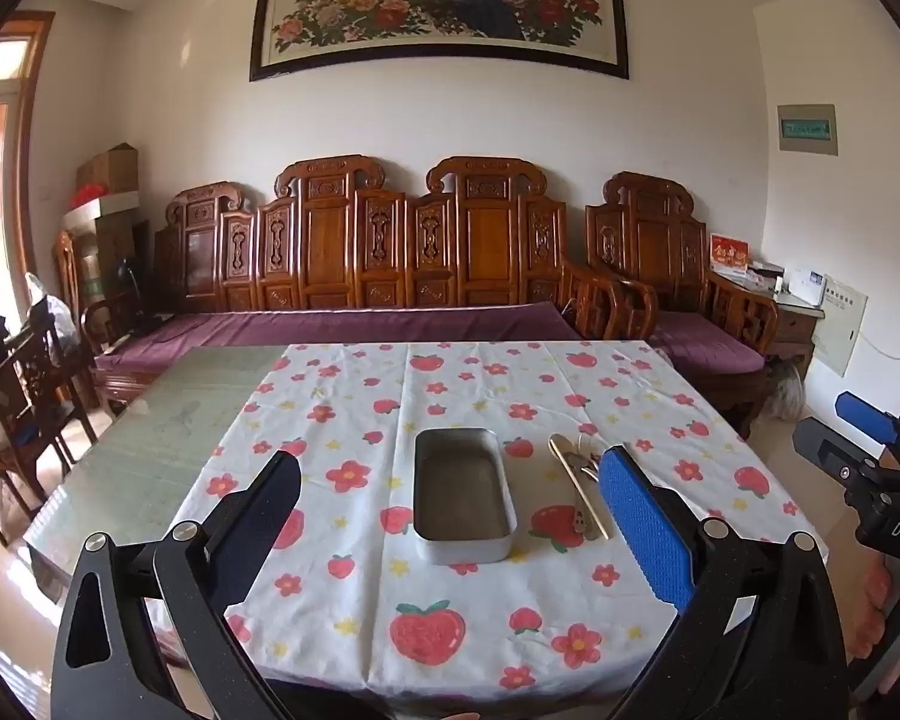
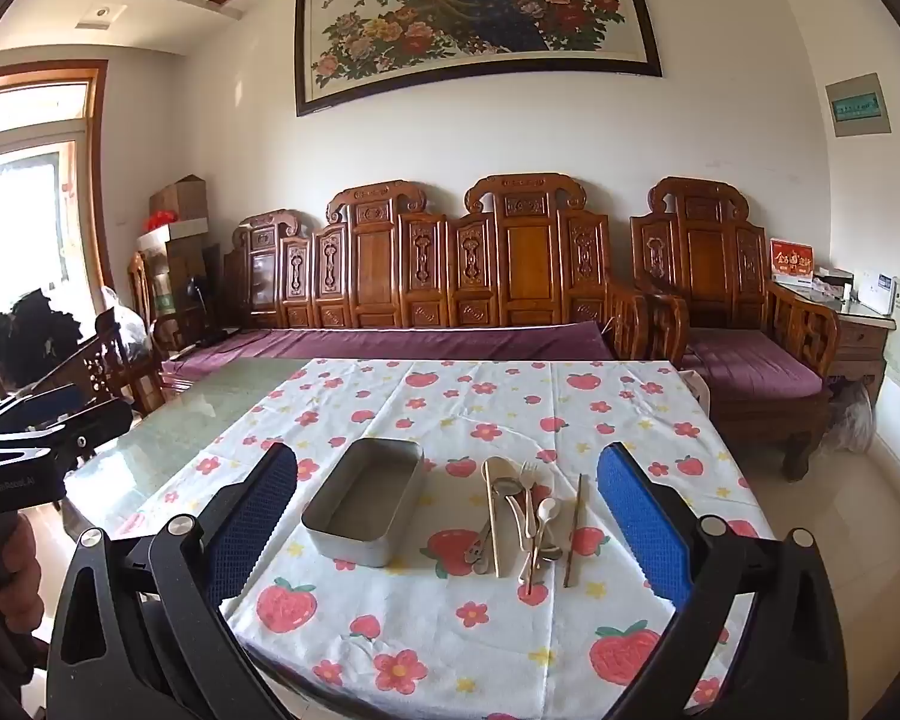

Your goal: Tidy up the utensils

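Note:
An empty rectangular metal tin [image 1: 463, 493] [image 2: 366, 501] sits on the strawberry-print tablecloth. Just right of it lies a loose pile of utensils [image 2: 522, 516]: spoons, a fork, a gold spoon and a dark chopstick [image 2: 573, 531]. In the left wrist view the pile [image 1: 576, 483] is partly hidden by my blue finger pad. My left gripper [image 1: 450, 486] is open and empty, held above the table in front of the tin. My right gripper [image 2: 447, 480] is open and empty, above the near table edge, facing the tin and the utensils.
The tablecloth [image 2: 450, 408] covers the right part of a glass-topped table [image 2: 210, 420]. A carved wooden sofa with purple cushions [image 2: 450, 336] stands behind it. Wooden chairs [image 1: 24, 384] stand at the left. My right gripper shows at the right edge of the left wrist view [image 1: 870, 468].

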`<state>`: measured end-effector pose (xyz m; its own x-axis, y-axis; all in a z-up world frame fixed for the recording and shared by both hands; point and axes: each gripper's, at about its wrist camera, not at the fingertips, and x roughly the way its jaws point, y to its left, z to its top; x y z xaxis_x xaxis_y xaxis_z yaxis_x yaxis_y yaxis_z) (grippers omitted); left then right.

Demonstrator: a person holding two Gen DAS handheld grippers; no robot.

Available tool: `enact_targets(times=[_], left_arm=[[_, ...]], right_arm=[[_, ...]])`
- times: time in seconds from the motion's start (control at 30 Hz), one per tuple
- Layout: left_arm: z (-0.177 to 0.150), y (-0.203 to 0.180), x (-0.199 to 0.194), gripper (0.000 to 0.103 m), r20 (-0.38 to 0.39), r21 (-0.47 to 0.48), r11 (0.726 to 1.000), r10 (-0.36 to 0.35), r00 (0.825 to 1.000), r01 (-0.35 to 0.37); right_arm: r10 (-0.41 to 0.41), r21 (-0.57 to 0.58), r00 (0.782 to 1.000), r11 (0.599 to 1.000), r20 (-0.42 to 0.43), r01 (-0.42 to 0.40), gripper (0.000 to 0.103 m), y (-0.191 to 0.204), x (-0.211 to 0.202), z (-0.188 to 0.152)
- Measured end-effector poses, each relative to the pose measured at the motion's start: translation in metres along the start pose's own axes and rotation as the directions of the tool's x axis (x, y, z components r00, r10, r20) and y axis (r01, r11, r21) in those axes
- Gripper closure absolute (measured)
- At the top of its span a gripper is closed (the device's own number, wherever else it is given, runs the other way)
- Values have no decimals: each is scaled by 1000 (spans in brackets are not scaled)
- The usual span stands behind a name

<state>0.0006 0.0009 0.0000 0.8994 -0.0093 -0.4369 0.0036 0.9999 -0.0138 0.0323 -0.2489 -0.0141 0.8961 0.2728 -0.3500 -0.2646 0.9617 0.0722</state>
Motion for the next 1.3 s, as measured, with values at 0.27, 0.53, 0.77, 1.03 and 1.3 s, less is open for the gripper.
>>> enact_targets(times=[0.27, 0.53, 0.77, 1.03, 1.3], left_arm=[[0, 0, -1, 6, 11, 4, 1000, 10, 1000, -10], [6, 6, -7, 6, 10, 2, 1000, 8, 1000, -8], [7, 1, -7, 6, 11, 8, 1000, 10, 1000, -10], [7, 2, -8, 6, 13, 8, 1000, 10, 1000, -10], [6, 0, -7, 6, 14, 11, 1000, 11, 1000, -11]], right_arm=[[3, 11, 1000, 1000, -5, -3, 3, -1, 0, 0], [3, 11, 1000, 1000, -3, -3, 3, -2, -1, 0], [4, 14, 1000, 1000, -2, -4, 2, -2, -1, 1], [5, 15, 1000, 1000, -1, -5, 3, -2, -1, 0], [4, 16, 1000, 1000, -1, -4, 3, -2, -1, -1]])
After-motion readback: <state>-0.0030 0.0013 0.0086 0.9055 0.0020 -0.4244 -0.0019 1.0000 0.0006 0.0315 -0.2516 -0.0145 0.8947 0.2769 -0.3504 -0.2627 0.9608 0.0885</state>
